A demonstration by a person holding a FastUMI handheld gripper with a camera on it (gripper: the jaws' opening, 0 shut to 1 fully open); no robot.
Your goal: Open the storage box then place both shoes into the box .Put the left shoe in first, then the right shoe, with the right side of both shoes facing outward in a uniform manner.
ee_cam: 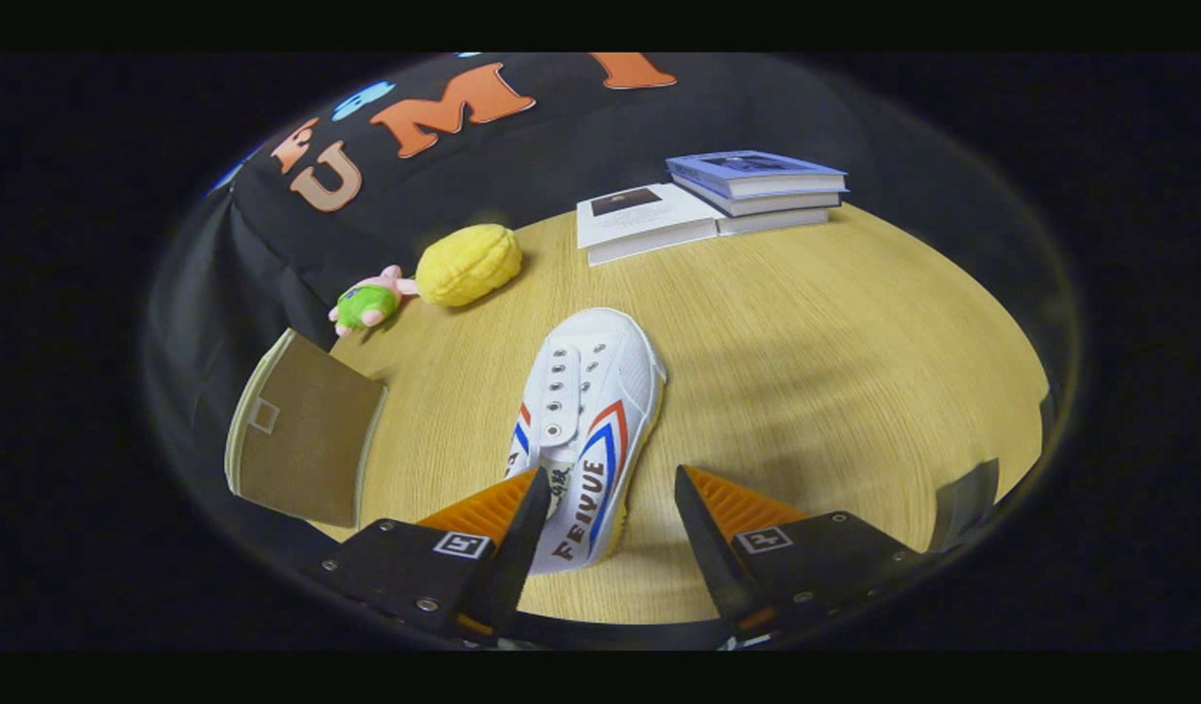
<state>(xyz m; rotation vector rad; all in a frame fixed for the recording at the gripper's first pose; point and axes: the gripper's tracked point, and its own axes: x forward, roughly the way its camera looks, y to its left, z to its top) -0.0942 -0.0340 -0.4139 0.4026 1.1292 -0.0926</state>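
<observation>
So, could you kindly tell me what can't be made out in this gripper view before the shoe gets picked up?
- Shoe: its heel lies between the open jaws of the gripper; one jaw covers part of that end, so contact cannot be judged.
- Box flap, beside the shoe: the box body is cut off by the view's edge.
- Second shoe: its whereabouts cannot be told.
- Books, beyond the shoe: covers too small to make out.

Light wood table [806, 352] with soft shadows on it, black cloth wall [561, 147] right behind it.
</observation>
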